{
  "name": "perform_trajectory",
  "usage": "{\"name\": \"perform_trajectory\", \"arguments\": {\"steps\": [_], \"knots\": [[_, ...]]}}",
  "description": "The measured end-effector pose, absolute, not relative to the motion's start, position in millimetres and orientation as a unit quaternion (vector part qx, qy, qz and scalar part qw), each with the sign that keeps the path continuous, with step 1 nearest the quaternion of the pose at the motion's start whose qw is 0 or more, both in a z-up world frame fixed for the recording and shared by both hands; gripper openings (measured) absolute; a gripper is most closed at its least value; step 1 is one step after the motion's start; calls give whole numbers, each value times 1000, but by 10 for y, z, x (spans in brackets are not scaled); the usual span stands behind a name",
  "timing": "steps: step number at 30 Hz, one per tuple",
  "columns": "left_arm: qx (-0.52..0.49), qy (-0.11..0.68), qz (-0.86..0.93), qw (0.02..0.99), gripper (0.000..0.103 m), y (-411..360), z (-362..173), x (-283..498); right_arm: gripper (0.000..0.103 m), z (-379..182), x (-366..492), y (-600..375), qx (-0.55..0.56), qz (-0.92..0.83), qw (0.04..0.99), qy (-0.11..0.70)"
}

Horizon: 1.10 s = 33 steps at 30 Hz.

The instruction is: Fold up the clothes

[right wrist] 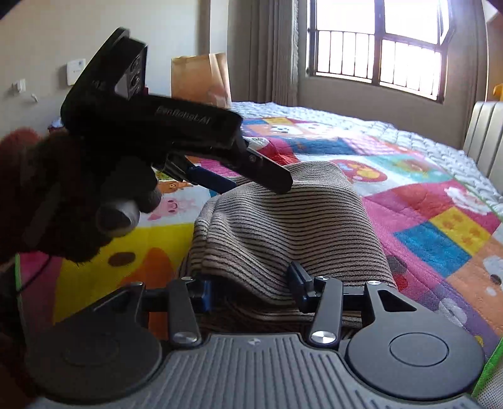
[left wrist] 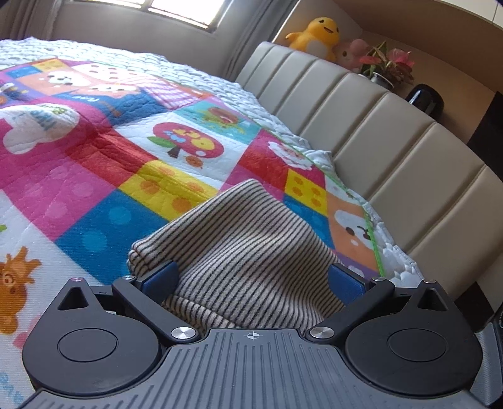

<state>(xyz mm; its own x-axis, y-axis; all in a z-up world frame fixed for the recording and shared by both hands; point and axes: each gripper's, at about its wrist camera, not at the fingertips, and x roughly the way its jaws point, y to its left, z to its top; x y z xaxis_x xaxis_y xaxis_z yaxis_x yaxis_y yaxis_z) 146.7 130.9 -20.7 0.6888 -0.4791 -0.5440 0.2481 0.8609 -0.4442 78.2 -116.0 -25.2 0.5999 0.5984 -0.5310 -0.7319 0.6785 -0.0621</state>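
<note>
Both grippers, the left (left wrist: 251, 280) and right (right wrist: 251, 280), stood spread around a doubled striped garment (right wrist: 283, 220) on the quilted bed (left wrist: 94, 157), apparently steadying its fold, neither visibly pinching cloth.

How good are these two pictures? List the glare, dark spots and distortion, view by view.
Left wrist view: the window is blown out, the headboard bows from fisheye, and the striped garment is sharp. Right wrist view: the window glares white, the left gripper and the gloved hand are backlit almost to silhouette, and the quilt stays vivid.
</note>
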Motion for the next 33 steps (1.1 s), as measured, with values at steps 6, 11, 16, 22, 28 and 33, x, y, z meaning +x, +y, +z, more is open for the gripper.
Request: {"name": "perform_trajectory", "arguments": {"steps": [6, 11, 16, 22, 28, 33], "knots": [[-156, 335, -204, 907, 103, 1304, -254, 1414, 50, 73, 1012, -1401, -87, 402, 871, 268], [-140, 327, -202, 913, 103, 1262, -315, 1306, 68, 472, 1488, -1736, 10, 418, 854, 308], [-157, 333, -208, 906, 103, 1305, -393, 1244, 69, 511, 2343, -1565, 47, 419, 829, 367], [-189, 346, -229, 890, 103, 1408, -485, 1312, 75, -205, 2886, -1096, 72, 399, 781, 475], [-217, 356, -249, 874, 103, 1501, -570, 1390, 53, 71, 2564, -1362, 131, 440, 794, 399], [-218, 361, -232, 877, 103, 1465, -566, 1377, 54, 49, 2448, -1404, 39, 374, 837, 399]]}}
